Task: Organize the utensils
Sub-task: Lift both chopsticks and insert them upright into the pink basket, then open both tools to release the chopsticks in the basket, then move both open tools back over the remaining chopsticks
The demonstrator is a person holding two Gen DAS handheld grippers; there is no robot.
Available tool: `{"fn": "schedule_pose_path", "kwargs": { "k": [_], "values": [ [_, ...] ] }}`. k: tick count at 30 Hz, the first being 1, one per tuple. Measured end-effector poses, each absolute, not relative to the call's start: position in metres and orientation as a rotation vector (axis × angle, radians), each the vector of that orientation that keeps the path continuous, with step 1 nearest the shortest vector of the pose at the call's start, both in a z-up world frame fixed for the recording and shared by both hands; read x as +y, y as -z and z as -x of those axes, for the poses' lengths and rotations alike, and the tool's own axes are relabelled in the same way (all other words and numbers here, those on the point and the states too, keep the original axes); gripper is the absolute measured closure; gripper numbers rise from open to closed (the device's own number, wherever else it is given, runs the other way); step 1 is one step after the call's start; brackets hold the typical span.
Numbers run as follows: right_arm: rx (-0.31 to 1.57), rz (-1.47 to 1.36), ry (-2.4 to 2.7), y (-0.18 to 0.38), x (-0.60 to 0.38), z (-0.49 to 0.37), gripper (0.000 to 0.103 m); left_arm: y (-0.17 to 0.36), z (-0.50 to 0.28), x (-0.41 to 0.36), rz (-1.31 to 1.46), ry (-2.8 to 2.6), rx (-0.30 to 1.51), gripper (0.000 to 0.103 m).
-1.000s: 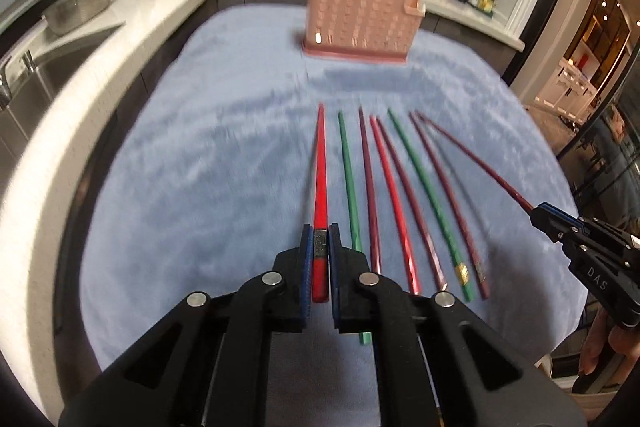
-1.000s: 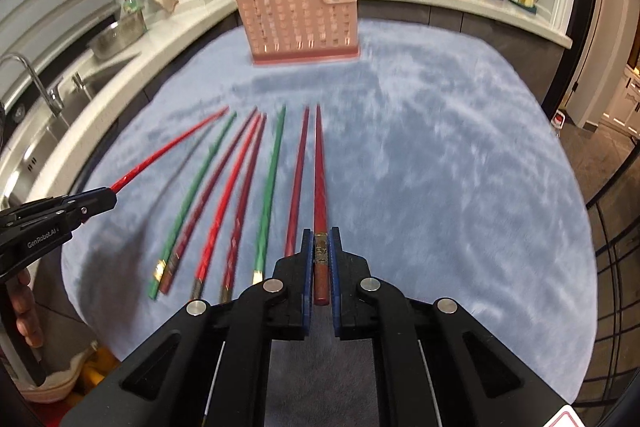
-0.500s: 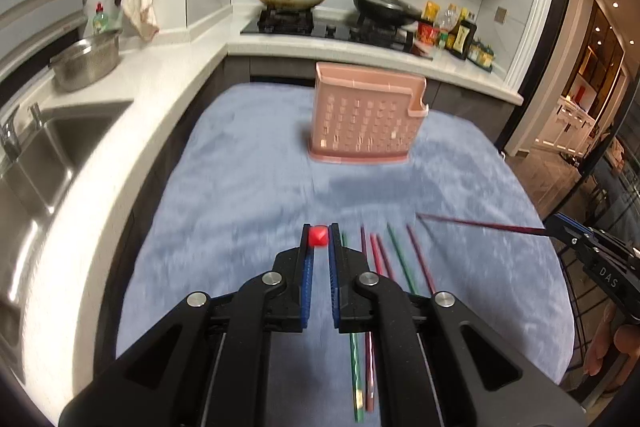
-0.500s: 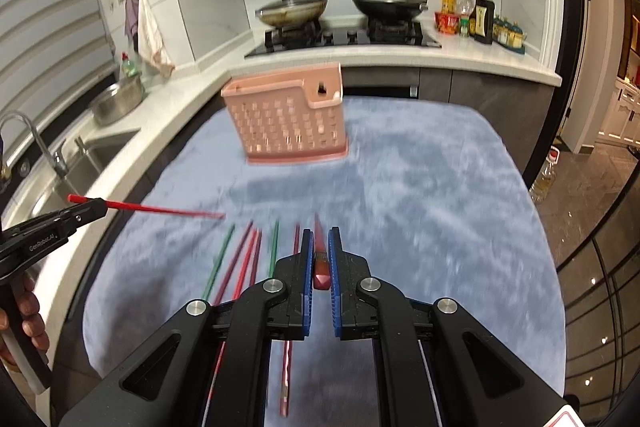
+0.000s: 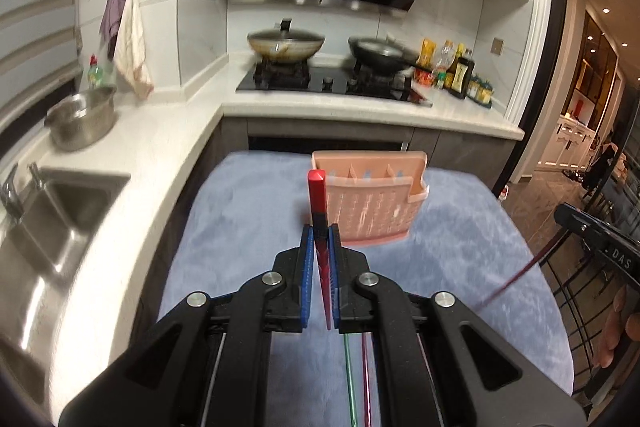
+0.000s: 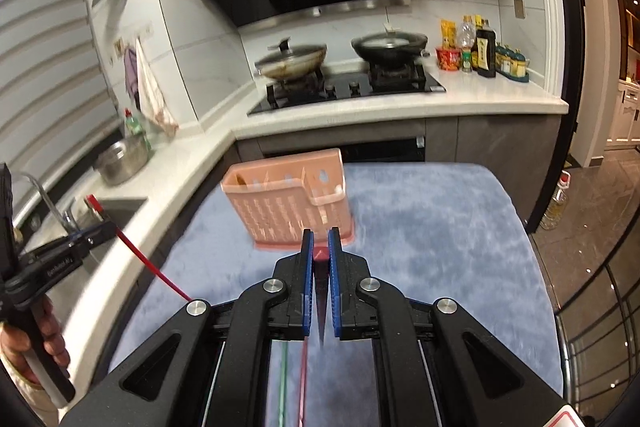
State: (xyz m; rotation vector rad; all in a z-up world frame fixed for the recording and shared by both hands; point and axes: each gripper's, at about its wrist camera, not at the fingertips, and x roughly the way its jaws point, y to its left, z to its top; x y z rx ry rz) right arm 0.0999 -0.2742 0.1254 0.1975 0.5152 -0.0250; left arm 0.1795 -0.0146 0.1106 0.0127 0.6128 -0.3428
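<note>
Now, left wrist view: left gripper [image 5: 321, 251] has its fingers closed on a bright red chopstick [image 5: 317, 199], butt end up, tip hanging down, in the air short of the pink utensil basket [image 5: 370, 203] at the far edge of the desk [image 5: 248, 219]. Best to bring the tip over one slot before lowering. Right wrist view: right gripper [image 6: 320, 253] has its fingers pinched on a dark red chopstick [image 6: 320, 281], also short of the basket. Stagger the two insertions, judging by crowding. Loose chopsticks [image 6: 283, 379] lie at the near edge.
</note>
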Motion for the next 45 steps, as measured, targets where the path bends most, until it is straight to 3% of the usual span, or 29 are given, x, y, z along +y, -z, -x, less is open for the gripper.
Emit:
{"fn": "schedule_pose_path", "kwargs": {
  "k": [10, 17, 22, 34, 35, 36, 37, 38, 39, 45],
  "values": [
    [0.333, -0.204, -0.012, -0.211, -0.271, -0.163, 0.096, -0.185, -0.229, -0.041, -0.002, 0.363, 0.430, 0.096],
    [0.240, -0.237, -0.009, -0.251, -0.269, -0.223, 0.096, -0.198, -0.277, -0.059, 0.006, 0.365, 0.387, 0.096],
    [0.248, -0.245, 0.001, -0.241, -0.268, -0.264, 0.096, -0.179, -0.309, -0.067, 0.009, 0.365, 0.418, 0.096],
    [0.442, -0.224, 0.022, -0.154, -0.269, -0.315, 0.095, -0.115, -0.344, -0.065, 0.037, 0.357, 0.556, 0.096],
    [0.444, -0.221, 0.032, -0.153, -0.270, -0.315, 0.089, -0.113, -0.343, -0.063, 0.051, 0.350, 0.548, 0.094],
    [0.441, -0.219, 0.044, -0.152, -0.271, -0.314, 0.076, -0.113, -0.343, -0.061, 0.059, 0.340, 0.547, 0.082],
    [0.437, -0.221, 0.049, -0.152, -0.271, -0.311, 0.069, -0.114, -0.342, -0.059, 0.071, 0.328, 0.553, 0.061],
    [0.428, -0.230, 0.050, -0.154, -0.273, -0.308, 0.059, -0.115, -0.341, -0.057, 0.077, 0.315, 0.554, 0.050],
    [0.406, -0.242, 0.054, -0.158, -0.275, -0.302, 0.059, -0.117, -0.337, -0.054, 0.089, 0.285, 0.545, 0.041],
    [0.376, -0.259, 0.039, -0.173, -0.279, -0.266, 0.053, -0.125, -0.316, -0.043, 0.079, 0.256, 0.557, 0.041]
  ]
}}
